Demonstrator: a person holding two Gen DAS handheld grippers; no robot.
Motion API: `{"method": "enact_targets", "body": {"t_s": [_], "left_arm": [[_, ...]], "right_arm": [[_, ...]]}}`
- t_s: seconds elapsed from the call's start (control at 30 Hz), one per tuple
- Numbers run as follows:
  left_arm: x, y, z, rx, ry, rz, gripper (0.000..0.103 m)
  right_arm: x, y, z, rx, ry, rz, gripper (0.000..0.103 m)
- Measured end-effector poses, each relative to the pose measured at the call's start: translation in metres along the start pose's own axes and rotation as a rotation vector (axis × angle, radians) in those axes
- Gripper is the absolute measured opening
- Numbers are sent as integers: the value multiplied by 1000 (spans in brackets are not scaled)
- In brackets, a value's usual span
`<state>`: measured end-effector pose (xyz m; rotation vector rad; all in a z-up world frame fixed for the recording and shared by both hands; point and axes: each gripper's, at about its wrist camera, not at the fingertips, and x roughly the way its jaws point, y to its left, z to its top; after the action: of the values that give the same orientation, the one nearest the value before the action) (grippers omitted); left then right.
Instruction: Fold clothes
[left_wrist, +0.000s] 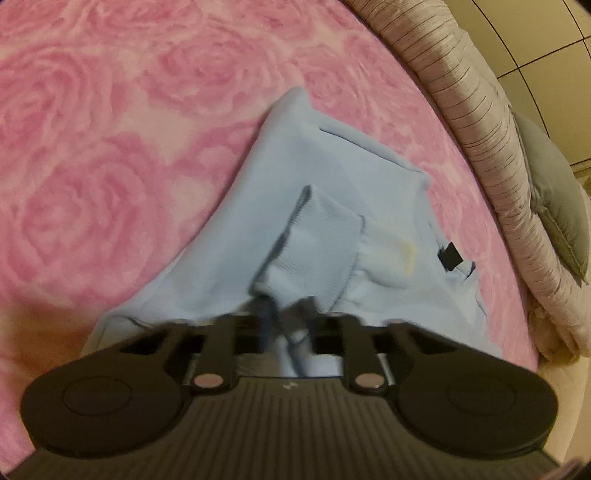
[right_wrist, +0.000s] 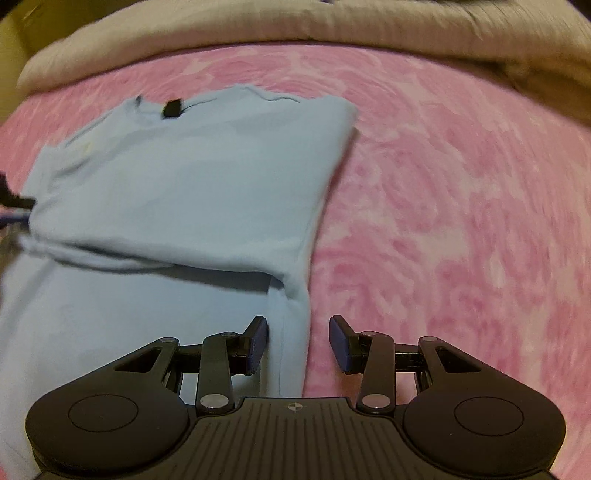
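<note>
A light blue sweatshirt (right_wrist: 177, 192) lies on the bed (right_wrist: 461, 192), spread over a pink cover printed with big roses, its upper part folded down across the lower so that a thick fold runs across the middle. A small black tag (right_wrist: 172, 108) shows at the neckline, on the side nearest the far edge of the bed, where a beige ribbed blanket (right_wrist: 258, 29) is bunched along that edge. The left gripper (left_wrist: 286, 321) sits low over the garment with its jaws drawn nearly together, and a bunch of blue cloth is pinched between them, right by the ribbed cuff (left_wrist: 325, 236) of a sleeve that lies folded over the body of the sweatshirt. In the left wrist view a grey cushion (left_wrist: 557, 221) lies beyond the blanket at the bed's edge, and tiled floor shows past that. The right gripper (right_wrist: 299, 341) hovers at the sweatshirt's side edge with its jaws standing apart; that edge of blue cloth runs up between the two fingers, just beside the left pad, but neither pad presses on it, and the other finger hangs over bare pink cover. The right wrist view is smeared, so finer folds are hard to make out.
</note>
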<state>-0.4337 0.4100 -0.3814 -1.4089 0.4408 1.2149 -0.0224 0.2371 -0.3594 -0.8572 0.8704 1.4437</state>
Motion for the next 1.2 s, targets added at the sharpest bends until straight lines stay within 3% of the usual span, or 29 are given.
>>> {"method": "enact_targets", "body": {"t_s": [0.23,0.27,0.3,0.33,0.37,0.43,0.53,0.67,0.73,0.87,0.93,0.97,1.0,1.13,1.2], "left_arm": [[-18,-9,0,71,-18,-34,3],[-20,-10,1,79,-20,-40,3],[-21,-14,0,93,-19,-56,3],[-23,-18,0,107,-18,-74,3],[-24,-22,-1,122,-18,-91,3],[-23,-29,-5,156,-10,-106,3],[-13,-33,-14,196,17,-56,3],[-22,-25,-18,170,-14,-58,3],[-25,-19,-17,155,-22,-56,3],[-8,-3,-15,33,63,-102,7],[0,1,-17,2,67,-112,7],[0,-1,-18,8,60,-120,0],[0,-3,-18,16,53,-128,0],[-17,-25,-25,136,4,-219,0],[-14,-31,-29,212,4,-160,0]], "right_arm": [[16,22,4,-168,-25,-58,38],[19,23,4,-181,-30,-67,31],[17,19,4,-157,-40,-61,10],[15,15,4,-134,-50,-56,8],[13,9,5,-100,-60,-49,7],[8,-20,3,112,-78,-3,7],[10,-64,-11,465,-74,122,7],[19,-85,-18,635,-43,188,10],[16,-81,-14,596,-26,175,16],[7,-44,2,259,-20,54,21],[5,-33,1,180,-54,30,21],[4,-27,0,141,-70,18,20],[3,-23,-1,109,-85,9,6],[-2,-56,-5,300,-110,66,4],[-1,-80,-10,426,-93,48,0]]}}
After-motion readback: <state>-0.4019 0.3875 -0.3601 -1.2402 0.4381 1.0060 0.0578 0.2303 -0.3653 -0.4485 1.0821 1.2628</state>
